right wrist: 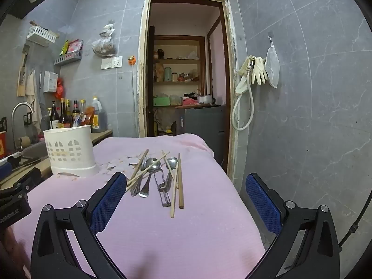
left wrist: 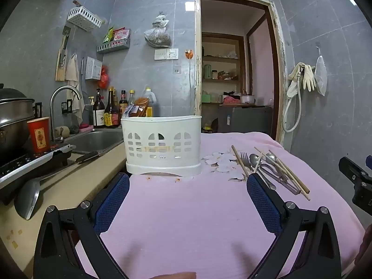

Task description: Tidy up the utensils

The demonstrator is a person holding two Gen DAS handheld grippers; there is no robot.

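A white perforated utensil holder (left wrist: 162,145) stands upright on the pink cloth, straight ahead of my open, empty left gripper (left wrist: 187,181); it also shows at the left in the right wrist view (right wrist: 71,151). A loose pile of utensils (right wrist: 158,176) lies on the cloth: wooden chopsticks (right wrist: 180,186), two metal spoons (right wrist: 151,165), a fork (right wrist: 136,186) and a peeler (right wrist: 164,193). My right gripper (right wrist: 186,183) is open and empty, just short of the pile. The pile shows at the right in the left wrist view (left wrist: 269,167).
The pink cloth (right wrist: 162,232) covers the table, whose right edge drops off near the grey wall. To the left are a counter with a sink (left wrist: 97,139), faucet (left wrist: 62,109), sauce bottles (left wrist: 111,111), red cup (left wrist: 39,134), pot (left wrist: 14,116) and spatula (left wrist: 28,197). A doorway (right wrist: 186,69) lies behind.
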